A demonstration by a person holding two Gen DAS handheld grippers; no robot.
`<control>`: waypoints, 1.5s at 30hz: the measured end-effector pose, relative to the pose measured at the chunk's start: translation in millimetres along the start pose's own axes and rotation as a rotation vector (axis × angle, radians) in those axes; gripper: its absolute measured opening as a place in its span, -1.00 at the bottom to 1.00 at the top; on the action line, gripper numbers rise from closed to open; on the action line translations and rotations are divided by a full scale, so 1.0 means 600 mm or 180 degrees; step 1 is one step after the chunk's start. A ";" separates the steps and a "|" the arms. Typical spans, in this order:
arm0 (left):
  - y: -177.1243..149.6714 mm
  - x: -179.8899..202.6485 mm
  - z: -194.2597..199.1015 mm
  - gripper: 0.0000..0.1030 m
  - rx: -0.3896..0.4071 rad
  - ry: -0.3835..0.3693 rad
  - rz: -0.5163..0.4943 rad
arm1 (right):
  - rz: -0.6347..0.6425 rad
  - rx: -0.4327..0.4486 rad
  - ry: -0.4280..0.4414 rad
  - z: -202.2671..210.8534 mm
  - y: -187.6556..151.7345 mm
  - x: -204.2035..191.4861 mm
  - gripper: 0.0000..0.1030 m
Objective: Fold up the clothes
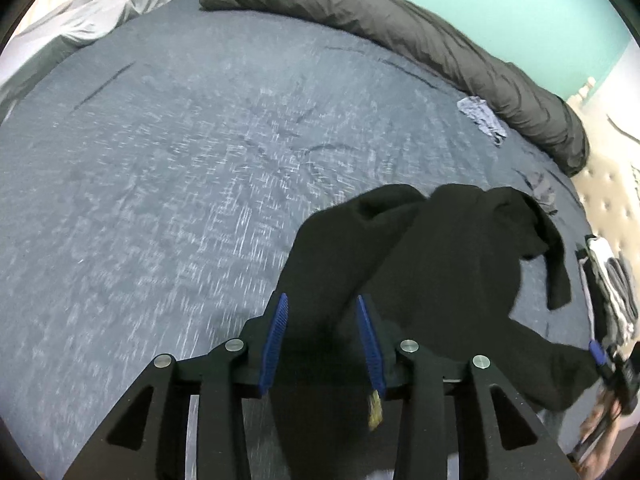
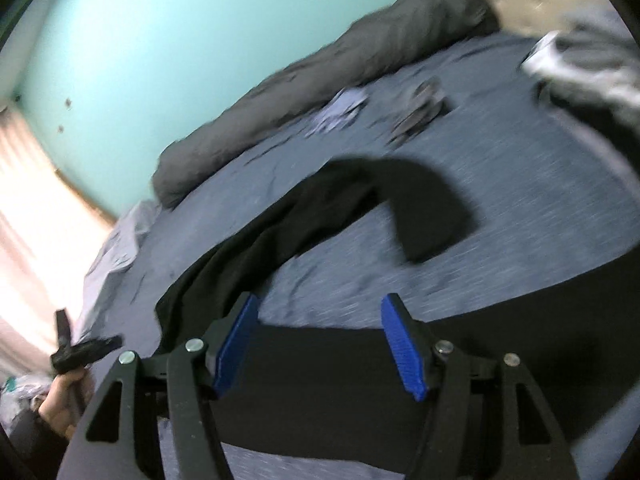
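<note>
Blue-padded fingers of the left gripper (image 1: pixel 322 338) straddle a bunched edge of the black garment (image 1: pixel 440 256) lying crumpled on the near right of the blue bedspread (image 1: pixel 180 168), jaws apart, while the right gripper (image 2: pixel 318 344) hovers wide open over its near hem, tilted; both should probably pinch corners and spread it flat before folding.

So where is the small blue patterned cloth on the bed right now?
In the left wrist view the small blue patterned cloth lies at the upper right on the blue bedspread, just beside the rolled dark grey duvet and beyond the black garment.
</note>
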State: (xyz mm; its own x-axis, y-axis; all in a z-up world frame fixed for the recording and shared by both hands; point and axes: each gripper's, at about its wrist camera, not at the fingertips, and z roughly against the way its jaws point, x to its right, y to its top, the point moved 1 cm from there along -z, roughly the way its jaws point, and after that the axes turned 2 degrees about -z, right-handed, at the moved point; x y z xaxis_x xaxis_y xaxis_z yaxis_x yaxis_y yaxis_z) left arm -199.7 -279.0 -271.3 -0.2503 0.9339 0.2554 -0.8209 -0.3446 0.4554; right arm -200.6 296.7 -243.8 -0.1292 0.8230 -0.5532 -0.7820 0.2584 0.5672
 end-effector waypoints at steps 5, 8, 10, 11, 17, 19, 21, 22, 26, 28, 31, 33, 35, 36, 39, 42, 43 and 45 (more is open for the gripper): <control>0.037 0.003 -0.061 -0.14 -0.0015 0.0001 -0.0052 | 0.0026 -0.0145 0.0135 -0.093 -0.048 -0.008 0.27; 0.051 0.018 -0.085 0.06 -0.0003 -0.0031 -0.0174 | 0.0050 -0.0242 0.0164 -0.130 -0.075 -0.006 0.27; 0.059 0.024 -0.094 0.06 0.0003 -0.0075 -0.0213 | 0.0056 -0.0358 0.0181 -0.151 -0.089 -0.004 0.27; 0.063 0.029 -0.100 0.06 0.0016 -0.0086 -0.0252 | 0.0036 -0.0393 0.0203 -0.157 -0.091 -0.003 0.27; 0.071 0.053 -0.123 -0.77 -0.0001 0.0118 -0.0413 | 0.0091 -0.0281 0.0361 -0.155 -0.083 -0.015 0.27; 0.074 0.060 -0.125 -0.84 0.0018 0.0166 -0.0437 | 0.0138 -0.0212 0.0358 -0.149 -0.078 -0.015 0.27; 0.097 0.062 -0.099 -0.85 0.0175 0.0160 -0.0334 | 0.0112 -0.0177 0.0369 -0.147 -0.075 -0.010 0.27; 0.109 0.063 -0.085 -0.86 0.0255 0.0156 -0.0282 | 0.0085 -0.0167 0.0381 -0.147 -0.073 -0.007 0.27; 0.167 0.072 -0.037 -0.87 0.0500 0.0190 -0.0144 | 0.0019 -0.0162 0.0378 -0.152 -0.072 0.000 0.27; 0.202 0.079 -0.016 -0.94 0.0584 0.0232 -0.0113 | 0.0036 -0.0178 0.0398 -0.156 -0.072 -0.003 0.27; 0.256 0.088 -0.002 -0.94 0.0657 0.0294 -0.0035 | 0.0089 -0.0157 0.0403 -0.159 -0.073 -0.006 0.27; 0.285 0.090 -0.005 -0.94 0.0667 0.0315 0.0047 | 0.0089 -0.0156 0.0422 -0.162 -0.073 -0.006 0.27; 0.303 0.090 -0.020 -0.93 0.0645 0.0314 0.0125 | 0.0074 -0.0150 0.0433 -0.163 -0.073 -0.005 0.27; 0.308 0.090 -0.034 -0.93 0.0617 0.0302 0.0162 | 0.0069 -0.0147 0.0436 -0.163 -0.072 -0.005 0.27; 0.316 0.090 -0.079 -0.93 0.0566 0.0296 0.0217 | 0.0066 -0.0141 0.0447 -0.165 -0.071 -0.006 0.27; 0.306 0.092 -0.103 -0.92 0.0415 0.0297 0.0102 | 0.0082 -0.0145 0.0461 -0.168 -0.068 -0.007 0.27; 0.301 0.092 -0.112 -0.92 0.0356 0.0297 0.0059 | 0.0085 -0.0145 0.0460 -0.169 -0.067 -0.007 0.27; 0.280 0.080 -0.103 -0.89 0.0349 0.0172 0.0076 | 0.0072 -0.0150 0.0469 -0.170 -0.066 -0.006 0.27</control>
State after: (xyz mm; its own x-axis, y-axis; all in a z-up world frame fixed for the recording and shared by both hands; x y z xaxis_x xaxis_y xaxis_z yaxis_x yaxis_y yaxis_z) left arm -381.3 -286.3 -235.3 -0.2988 0.9280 0.2225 -0.7540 -0.3725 0.5410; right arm -231.4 232.0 -326.7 -0.2326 0.7442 -0.6261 -0.8051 0.2138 0.5532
